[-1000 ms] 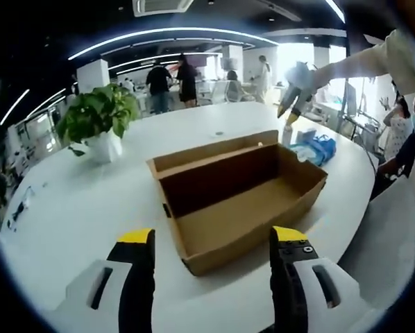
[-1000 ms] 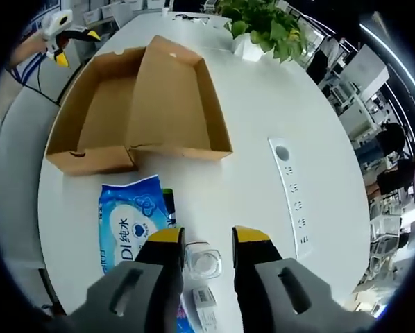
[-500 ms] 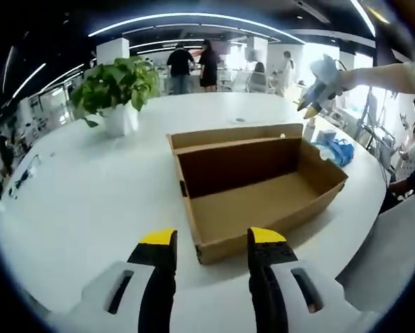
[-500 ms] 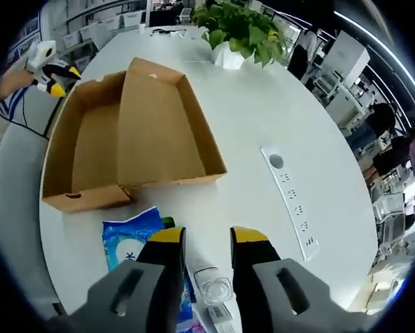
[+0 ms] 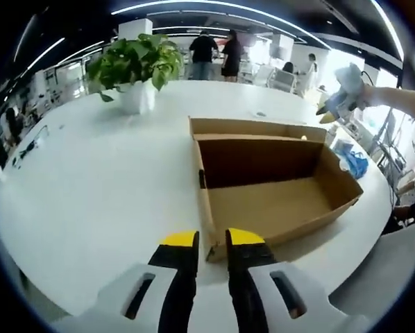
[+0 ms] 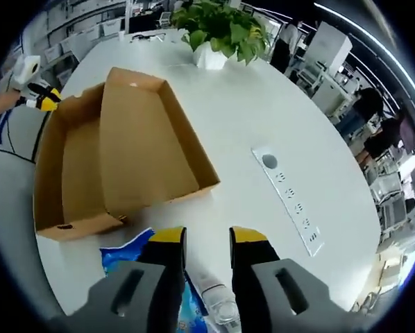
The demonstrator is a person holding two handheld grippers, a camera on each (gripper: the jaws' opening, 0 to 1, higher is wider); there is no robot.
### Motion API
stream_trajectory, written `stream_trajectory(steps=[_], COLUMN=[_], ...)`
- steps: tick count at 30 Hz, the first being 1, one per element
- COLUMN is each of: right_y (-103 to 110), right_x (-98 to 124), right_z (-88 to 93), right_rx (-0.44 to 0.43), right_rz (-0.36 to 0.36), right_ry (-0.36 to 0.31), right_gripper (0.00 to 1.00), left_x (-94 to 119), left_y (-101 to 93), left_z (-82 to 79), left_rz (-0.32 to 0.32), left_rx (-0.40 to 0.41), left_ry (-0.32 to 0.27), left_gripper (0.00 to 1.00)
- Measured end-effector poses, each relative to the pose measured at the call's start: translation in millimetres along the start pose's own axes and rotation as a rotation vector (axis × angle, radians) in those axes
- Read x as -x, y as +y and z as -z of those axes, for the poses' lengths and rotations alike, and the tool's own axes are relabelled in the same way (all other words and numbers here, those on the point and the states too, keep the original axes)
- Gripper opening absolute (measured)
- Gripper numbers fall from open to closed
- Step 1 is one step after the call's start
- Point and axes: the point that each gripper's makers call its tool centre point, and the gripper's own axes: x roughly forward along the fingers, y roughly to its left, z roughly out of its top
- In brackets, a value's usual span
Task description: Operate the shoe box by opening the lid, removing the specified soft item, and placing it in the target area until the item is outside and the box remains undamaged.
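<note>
The brown cardboard shoe box point(image 5: 270, 198) lies open on the white table point(image 5: 89, 194), its lid point(image 5: 256, 128) folded back and its inside bare. My left gripper point(image 5: 212, 240) hovers at the box's near corner, its yellow tips a narrow gap apart with nothing between them. The blue soft wipes pack point(image 6: 124, 258) lies on the table outside the box point(image 6: 124, 166), just ahead of my right gripper point(image 6: 207, 237), which stands open with a small gap. The pack point(image 5: 353, 163) also shows beyond the box's far end. The left gripper point(image 6: 37, 97) appears at upper left.
A potted plant point(image 5: 134, 66) stands at the table's far side. A white power strip point(image 6: 291, 201) lies right of the box. A clear bottle point(image 6: 218, 305) sits low between my right jaws on the table. A hand holds the right gripper point(image 5: 339, 100). People point(image 5: 214, 55) stand beyond the table.
My left jaws have closed from wide apart to a narrow gap, and that view has swung toward the box's near corner. The right view has drifted forward over the wipes pack and bottle.
</note>
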Motion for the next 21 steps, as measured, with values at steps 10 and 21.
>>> stream_trajectory(steps=[10, 21], right_y=[8.2, 25.8], right_x=[-18.1, -30.7], right_z=[-5.9, -14.0], right_rx=[-0.26, -0.519], right_rz=[-0.038, -0.105], right_ry=[-0.016, -0.057], right_gripper=[0.17, 0.1], left_x=[-2.4, -3.6], left_y=[-0.9, 0.8], left_z=[2.5, 2.7], left_rz=[-0.005, -0.022], left_rx=[0.045, 0.043], left_ry=[0.007, 0.001], left_gripper=[0.03, 0.02])
